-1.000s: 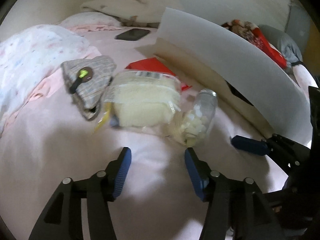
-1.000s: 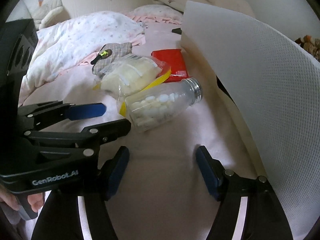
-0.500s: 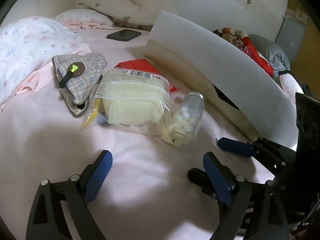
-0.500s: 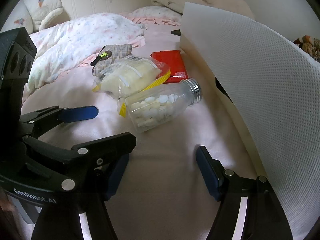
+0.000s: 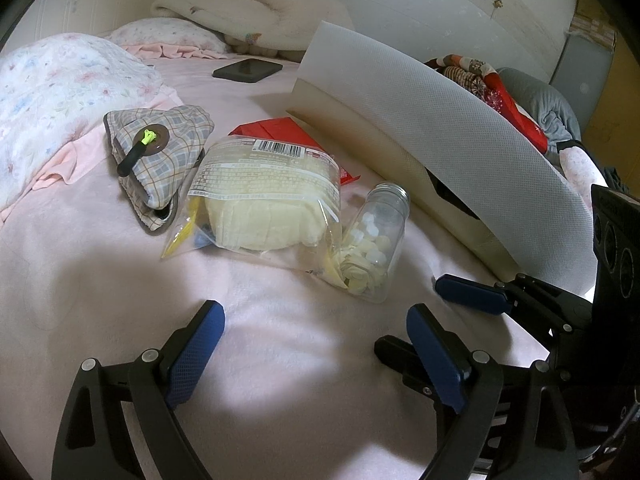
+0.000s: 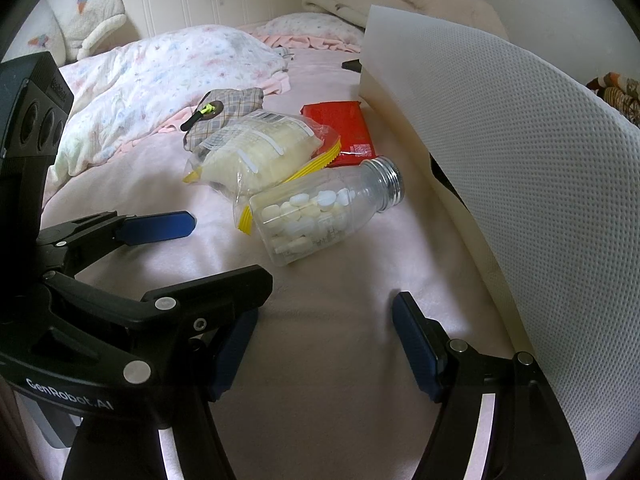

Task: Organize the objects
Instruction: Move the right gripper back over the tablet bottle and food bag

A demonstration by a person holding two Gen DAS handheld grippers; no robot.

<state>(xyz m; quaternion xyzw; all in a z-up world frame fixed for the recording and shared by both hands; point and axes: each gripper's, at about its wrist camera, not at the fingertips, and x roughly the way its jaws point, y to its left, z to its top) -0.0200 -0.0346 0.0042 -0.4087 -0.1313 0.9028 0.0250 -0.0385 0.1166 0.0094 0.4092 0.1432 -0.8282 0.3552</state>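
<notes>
A clear bottle of white tablets (image 5: pixel 374 244) (image 6: pixel 320 216) lies on its side on the pink bed cover, its metal cap toward the white mesh-walled box (image 5: pixel 440 120) (image 6: pixel 500 140). A clear bag of pale yellow stuff (image 5: pixel 268 200) (image 6: pixel 256 148) leans against the bottle. Behind them lie a red packet (image 5: pixel 280 132) (image 6: pixel 344 128) and a plaid pouch (image 5: pixel 160 152) (image 6: pixel 224 112). My left gripper (image 5: pixel 316 344) is wide open just short of the bottle, with only bed cover between its fingers. My right gripper (image 6: pixel 324 344) stands open beside it, holding nothing.
A black phone (image 5: pixel 248 70) lies farther back on the bed. A floral quilt (image 5: pixel 60 92) bulges at the left, and folded blankets (image 5: pixel 256 16) sit against the far wall. Red patterned cloth (image 5: pixel 492 92) shows beyond the box. The two grippers stand close side by side.
My left gripper's jaws have spread much wider and it has tipped up a little, showing more of the far wall. The right gripper has not moved.
</notes>
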